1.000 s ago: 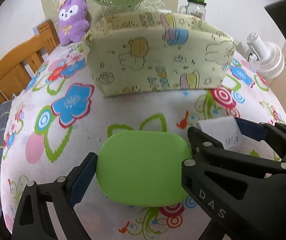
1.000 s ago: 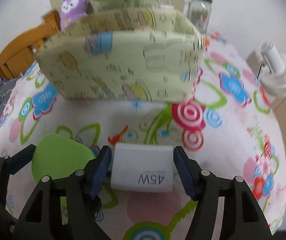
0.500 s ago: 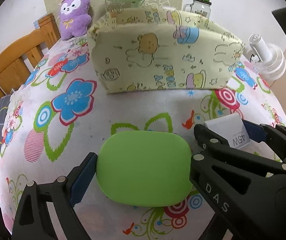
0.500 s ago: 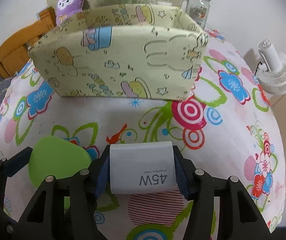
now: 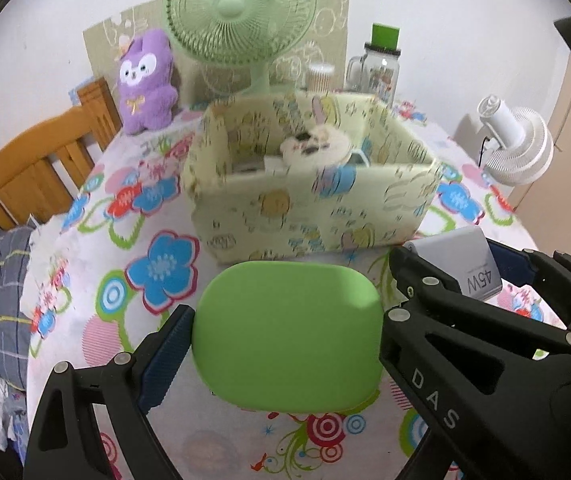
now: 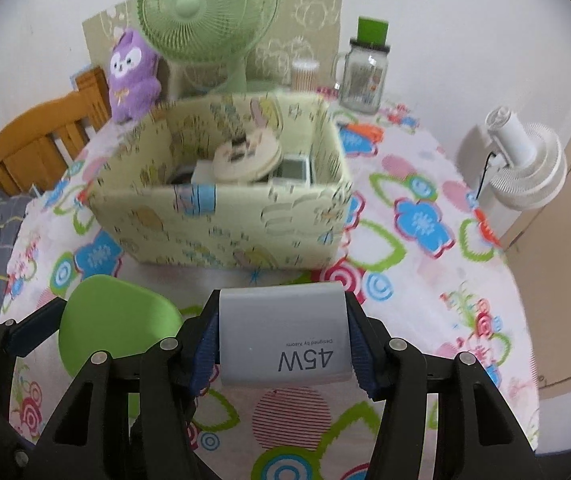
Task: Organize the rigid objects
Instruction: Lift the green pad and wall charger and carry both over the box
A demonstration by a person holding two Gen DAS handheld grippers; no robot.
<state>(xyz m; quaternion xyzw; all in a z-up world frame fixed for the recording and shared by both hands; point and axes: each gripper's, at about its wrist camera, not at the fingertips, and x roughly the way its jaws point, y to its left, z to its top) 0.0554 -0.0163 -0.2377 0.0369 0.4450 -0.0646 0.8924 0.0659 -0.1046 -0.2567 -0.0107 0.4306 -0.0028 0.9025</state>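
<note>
The green case (image 5: 287, 334) was gripped between the blue pads of the left tool (image 5: 285, 340) and was held above the counter (image 5: 97, 328), in front of the bin (image 5: 309, 208). The white charger (image 6: 283, 340), marked 45W, was clamped between the pads of the right tool (image 6: 281, 344), just to the right of the case. In the left view only a corner of the charger (image 5: 461, 260) was visible, the rest being hidden behind the black finger of the left tool. In the right view the case (image 6: 115, 320) was partly covered by tool frames, and its lower edge could not be made out.

The bin's contents were blurred: a round cream item (image 6: 245, 156) and a pale box (image 6: 295, 168) were seen inside, while the darker things beneath could not be told apart. The bin's patterned walls were smeared by motion.

Compared with half a second earlier, both tools had been raised and tilted, so that the bin's open top was now looked into, whereas only its front wall had been shown before. Both grips were unchanged. More of the green fan (image 5: 241, 20), the purple plush (image 5: 147, 80) and the jar (image 5: 377, 68) behind the bin was brought into view. The white fan (image 6: 521, 160) was seen off the counter's right edge.
</note>
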